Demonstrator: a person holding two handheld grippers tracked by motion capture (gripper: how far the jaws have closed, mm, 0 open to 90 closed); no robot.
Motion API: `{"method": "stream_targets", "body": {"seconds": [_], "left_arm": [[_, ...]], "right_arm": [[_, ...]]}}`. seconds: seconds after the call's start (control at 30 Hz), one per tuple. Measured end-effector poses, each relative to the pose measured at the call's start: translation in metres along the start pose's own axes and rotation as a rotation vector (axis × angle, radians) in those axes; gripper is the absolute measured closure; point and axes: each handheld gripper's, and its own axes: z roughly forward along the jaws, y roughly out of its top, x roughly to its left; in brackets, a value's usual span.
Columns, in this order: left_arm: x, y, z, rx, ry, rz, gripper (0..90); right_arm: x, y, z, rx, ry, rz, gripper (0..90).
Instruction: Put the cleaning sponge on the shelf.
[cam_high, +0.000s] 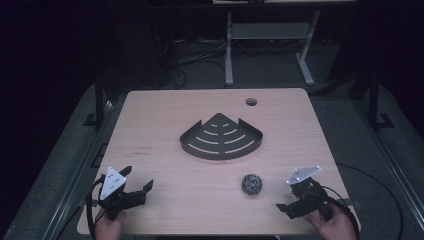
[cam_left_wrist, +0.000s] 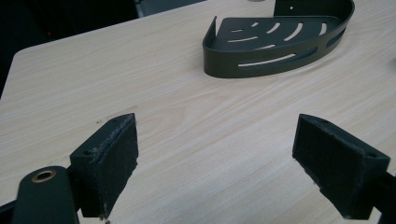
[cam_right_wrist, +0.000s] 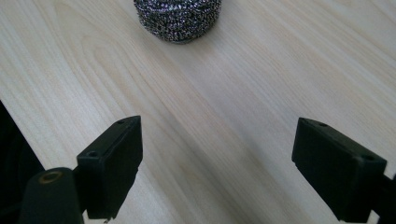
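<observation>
Scourer (cam_high: 252, 184): one ball of coiled steel wire, silver-grey with dark gaps, rounded and slightly flattened, glinting. It lies on the desk (cam_high: 165, 170) just ahead of the right hand-held gripper (cam_high: 286, 202), touching nothing. In the right gripper view the scourer (cam_right_wrist: 177, 16) sits straight ahead of the jaws, beyond their tips, cut off by the top edge.

Right hand-held gripper: black, grey three-cornered plate on top, held in a hand (cam_high: 335, 225) at the near right desk corner. Released; jaws spread wide with bare wood between them.

Left hand-held gripper (cam_high: 137, 180): black, same plate, held in a hand (cam_high: 107, 227) at the near left corner, well apart from the scourer. Released; jaws spread wide over bare wood.

Tray (cam_high: 221, 136): dark metal, fan-shaped, low wall, curved slots in floor and wall. It stands ahead of both hand-held grippers, beyond the scourer. In the left gripper view the tray (cam_left_wrist: 280, 42) lies ahead and to the right of the jaws.

Desk: pale wood-grain top, rounded corners, a round cable hole (cam_high: 251, 102) near the far edge, a few small marks on the left half.

Room: dim. Grey floor around the desk; a white frame (cam_high: 270, 45) stands behind it; cables lie on the floor beyond the far edge and at the right.
</observation>
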Motion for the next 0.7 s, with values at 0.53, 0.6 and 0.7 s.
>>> {"method": "stream_targets", "body": {"seconds": [0.53,0.6,0.7], "left_arm": [[0.002,0.0,-0.002,-0.007,0.005,-0.005,13.7],[0.003,0.0,-0.002,-0.007,0.008,-0.005,13.7],[0.003,0.0,-0.002,-0.009,0.007,-0.009,13.8]], "right_arm": [[0.009,0.019,0.004,0.027,0.02,-0.062,15.8],[0.01,0.022,0.004,0.028,0.022,-0.069,15.8],[0.012,0.029,0.006,0.04,0.025,-0.087,15.8]]}}
